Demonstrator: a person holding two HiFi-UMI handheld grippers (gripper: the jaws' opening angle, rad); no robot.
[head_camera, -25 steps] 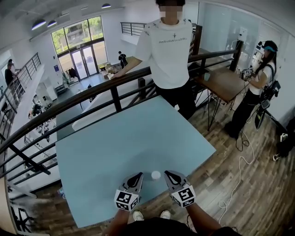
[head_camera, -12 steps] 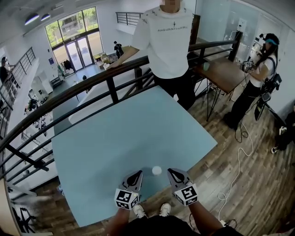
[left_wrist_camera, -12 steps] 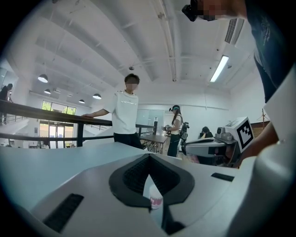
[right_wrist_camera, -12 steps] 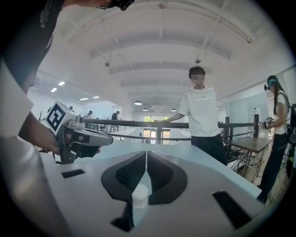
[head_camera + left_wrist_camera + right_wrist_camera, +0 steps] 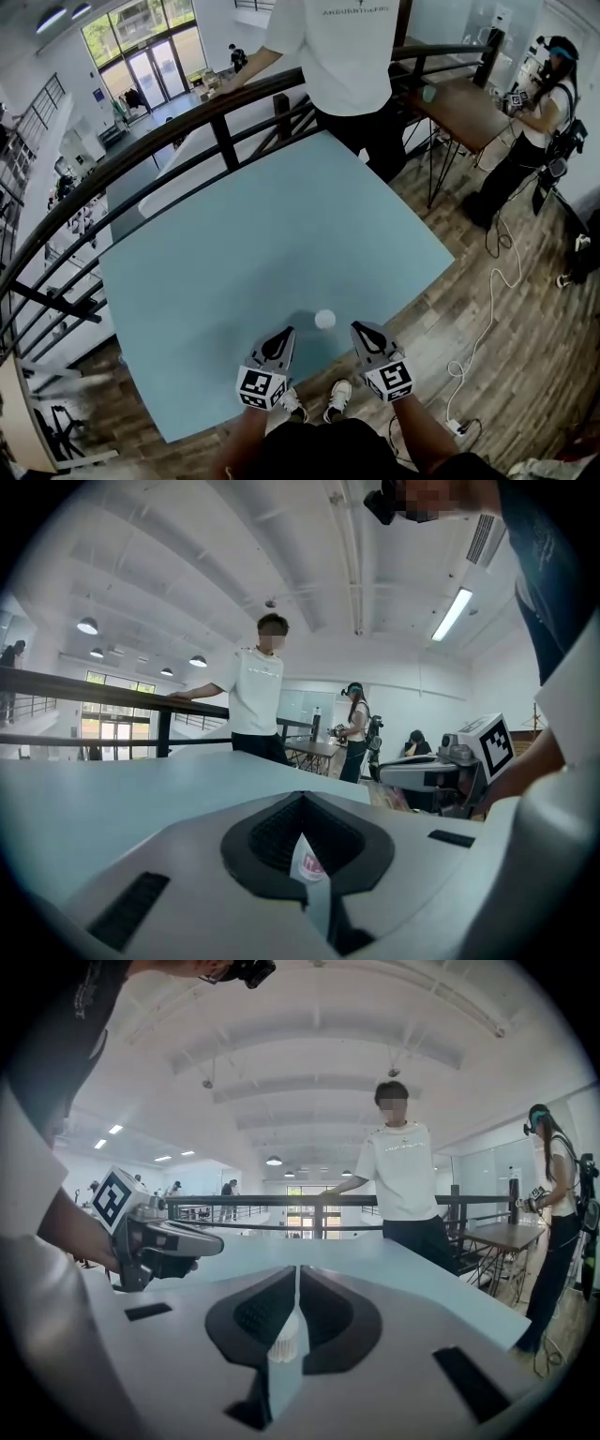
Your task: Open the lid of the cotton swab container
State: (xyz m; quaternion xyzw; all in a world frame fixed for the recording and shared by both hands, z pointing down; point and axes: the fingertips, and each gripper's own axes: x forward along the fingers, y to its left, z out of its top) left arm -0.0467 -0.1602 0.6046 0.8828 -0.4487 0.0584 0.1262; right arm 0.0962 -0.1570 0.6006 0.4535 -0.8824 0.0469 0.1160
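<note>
Both claws are pinched fully closed with nothing in them. The left gripper [image 5: 283,336] and the right gripper [image 5: 360,330] hang low over the near part of the table, tips angled inward. In each gripper view the dark ribbed pads meet along a single seam. Between and just ahead of the tips, touching neither, stands the small white round cotton swab container [image 5: 324,319], its lid apparently on. A sliver of it seems to show through the slot below each seam. To do this step well, both claws probably need to spread before they reach it. One would then clamp the body low, and the other would take only the lid's rim, so that the light tub does not skid on the smooth pale-blue tabletop [image 5: 262,234]. The near table edge lies close behind the container, so any pull is better aimed upward than toward the person holding the grippers. Ahead and to both sides the tabletop is bare, giving wide room. A person in a white shirt [image 5: 352,56] stands at the far edge beside the dark metal railing [image 5: 141,155], well apart.
</note>
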